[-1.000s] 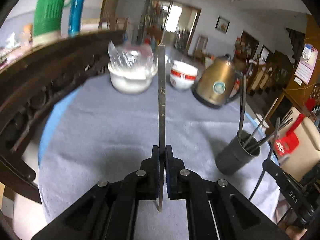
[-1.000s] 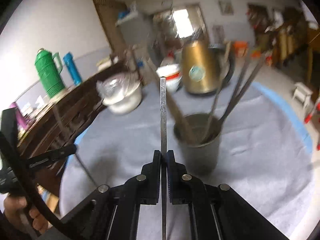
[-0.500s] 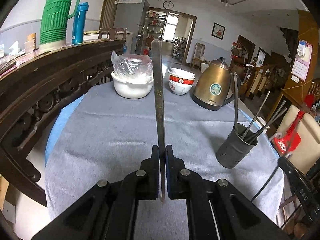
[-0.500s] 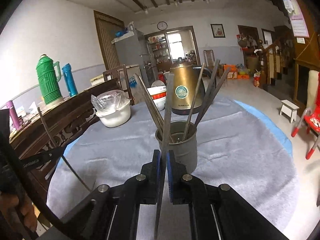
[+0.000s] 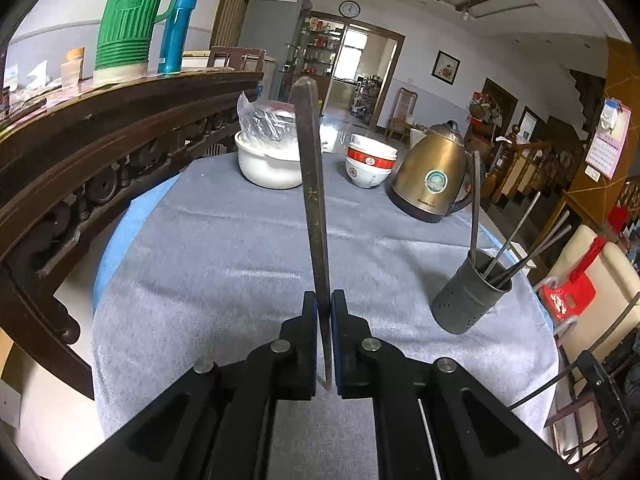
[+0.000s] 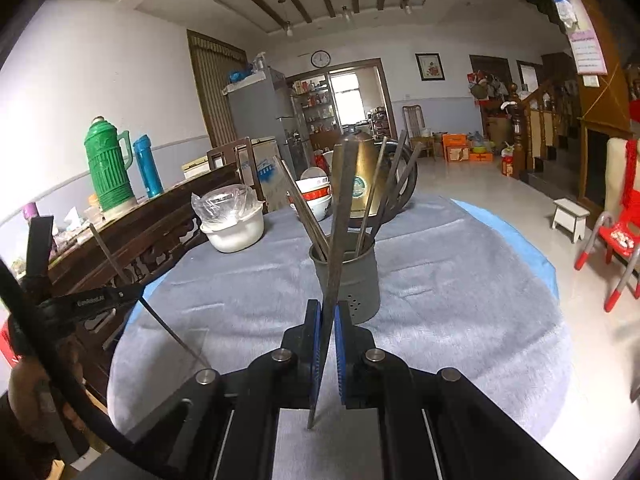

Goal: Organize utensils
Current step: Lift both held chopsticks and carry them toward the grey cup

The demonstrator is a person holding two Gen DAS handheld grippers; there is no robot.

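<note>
My left gripper (image 5: 324, 308) is shut on a dark chopstick (image 5: 312, 184) that points forward and up over the grey cloth. My right gripper (image 6: 327, 312) is shut on another dark chopstick (image 6: 340, 216), held just in front of the grey utensil holder (image 6: 352, 276). The holder has several chopsticks leaning in it. It also shows in the left wrist view (image 5: 468, 300), standing at the right of the table. The left gripper with its chopstick shows at the left edge of the right wrist view (image 6: 100, 300).
A white bowl covered with plastic (image 5: 268, 160), stacked red-and-white bowls (image 5: 370, 162) and a brass kettle (image 5: 432, 176) stand at the table's far side. A carved wooden sideboard (image 5: 100, 140) with a green thermos (image 5: 128, 20) runs along the left. A red chair (image 6: 616, 248) stands at the right.
Both grippers have pulled back and lifted a little, so the table and holder sit farther off. The right chopstick has tilted slightly. Both stay shut on their chopsticks.
</note>
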